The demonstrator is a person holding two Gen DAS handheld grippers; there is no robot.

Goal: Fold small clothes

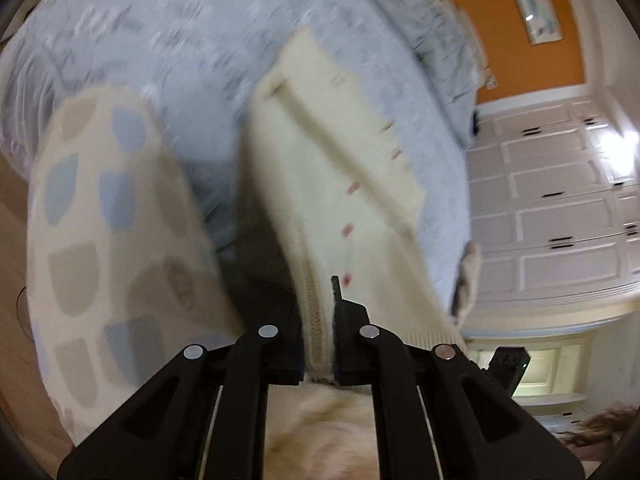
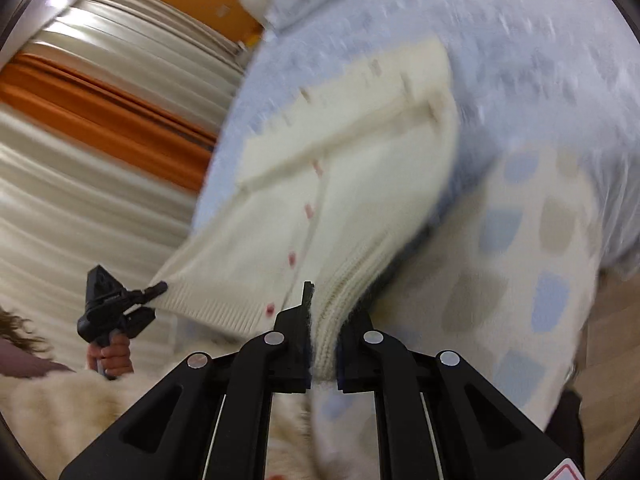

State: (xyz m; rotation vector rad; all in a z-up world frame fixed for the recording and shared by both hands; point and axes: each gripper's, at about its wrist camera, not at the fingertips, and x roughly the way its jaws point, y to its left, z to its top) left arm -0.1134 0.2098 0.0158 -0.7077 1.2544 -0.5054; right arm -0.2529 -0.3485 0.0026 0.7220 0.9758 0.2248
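Above one pale-blue bed, two tongs — left, right — each pinching one cream cardigan's hem.

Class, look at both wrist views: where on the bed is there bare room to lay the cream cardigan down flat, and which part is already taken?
Bare pale blue bedspread lies beyond the cream cardigan, up to the pillows. The near edge is crowded: the spotted cloth covers it beside the cardigan, whose ribbed hem the left gripper and right gripper both grip.

The cardigan hangs over the bed, beside the patterned cloth.
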